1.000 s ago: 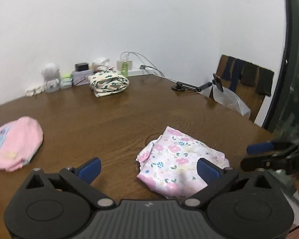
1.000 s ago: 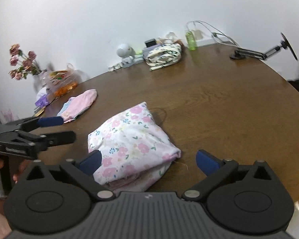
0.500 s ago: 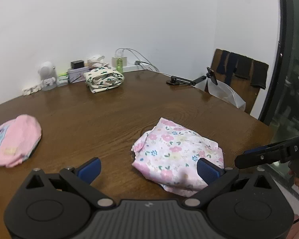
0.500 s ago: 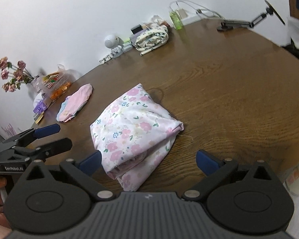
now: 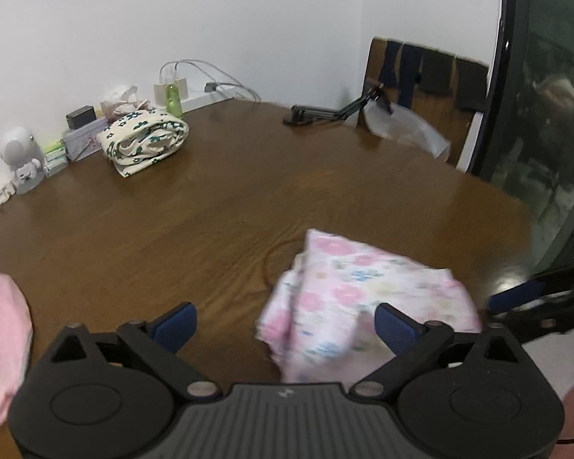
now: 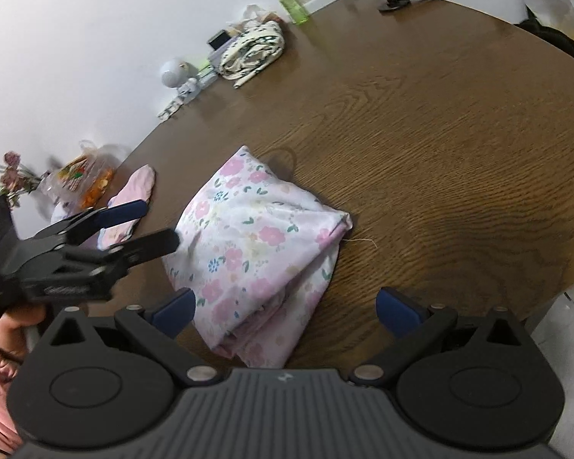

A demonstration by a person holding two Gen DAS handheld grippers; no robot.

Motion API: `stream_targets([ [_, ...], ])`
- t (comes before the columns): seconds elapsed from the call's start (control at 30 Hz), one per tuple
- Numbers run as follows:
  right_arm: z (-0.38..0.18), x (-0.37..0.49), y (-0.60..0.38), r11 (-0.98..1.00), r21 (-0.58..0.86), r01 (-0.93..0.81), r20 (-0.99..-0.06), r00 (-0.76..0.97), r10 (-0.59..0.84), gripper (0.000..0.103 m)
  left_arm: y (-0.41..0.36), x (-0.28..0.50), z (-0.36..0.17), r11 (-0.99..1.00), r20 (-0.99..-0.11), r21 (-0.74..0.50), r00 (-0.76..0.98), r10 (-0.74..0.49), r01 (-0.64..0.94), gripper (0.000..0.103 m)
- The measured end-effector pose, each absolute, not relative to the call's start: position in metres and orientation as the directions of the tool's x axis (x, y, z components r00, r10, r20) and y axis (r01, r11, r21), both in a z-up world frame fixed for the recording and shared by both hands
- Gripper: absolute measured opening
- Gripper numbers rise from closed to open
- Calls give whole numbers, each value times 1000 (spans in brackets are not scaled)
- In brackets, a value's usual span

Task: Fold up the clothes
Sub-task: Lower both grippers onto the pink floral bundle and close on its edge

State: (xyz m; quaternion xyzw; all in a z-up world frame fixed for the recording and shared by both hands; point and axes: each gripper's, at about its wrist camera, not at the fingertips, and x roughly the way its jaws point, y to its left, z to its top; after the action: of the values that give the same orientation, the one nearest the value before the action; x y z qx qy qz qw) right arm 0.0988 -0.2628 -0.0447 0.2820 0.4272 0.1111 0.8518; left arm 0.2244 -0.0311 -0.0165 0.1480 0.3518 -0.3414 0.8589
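Note:
A folded pink floral garment [image 5: 348,298] [image 6: 256,244] lies on the brown wooden table [image 5: 218,206] near its front edge. My left gripper [image 5: 285,325] is open and empty, just in front of the garment's left side; it also shows in the right wrist view [image 6: 149,225], its fingertips at the garment's left edge. My right gripper [image 6: 285,310] is open and empty over the garment's near end; it also shows in the left wrist view [image 5: 516,298], to the garment's right.
A pink garment [image 5: 0,344] [image 6: 132,195] lies at the left. A folded cream garment with green flowers [image 5: 145,141] [image 6: 252,51] sits at the back by boxes, a green bottle [image 5: 173,97] and cables. A phone stand [image 5: 333,111] and chair [image 5: 428,88] are far right.
Both grippers have moved closer to the floral garment; the left one has come in toward its left edge. Both stayed open. The garment has not moved.

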Motion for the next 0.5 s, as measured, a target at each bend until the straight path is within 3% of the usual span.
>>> stream_targets([
  [0.27, -42, 108, -245, 836, 537, 110, -692, 624, 363, 98, -33, 268, -46, 642, -750, -231, 287, -596, 731, 76],
  [0.37, -43, 113, -244, 827, 545, 137, -684, 644, 344, 69, -36, 271, -49, 614, -741, -258, 255, -621, 746, 71],
  [0.43, -46, 113, -247, 812, 557, 172, -679, 658, 326, 41, -37, 270, -50, 599, -735, -274, 238, -635, 753, 62],
  [0.5, -50, 114, -250, 791, 580, 197, -671, 665, 327, 38, -38, 268, -51, 592, -732, -282, 230, -641, 755, 56],
])
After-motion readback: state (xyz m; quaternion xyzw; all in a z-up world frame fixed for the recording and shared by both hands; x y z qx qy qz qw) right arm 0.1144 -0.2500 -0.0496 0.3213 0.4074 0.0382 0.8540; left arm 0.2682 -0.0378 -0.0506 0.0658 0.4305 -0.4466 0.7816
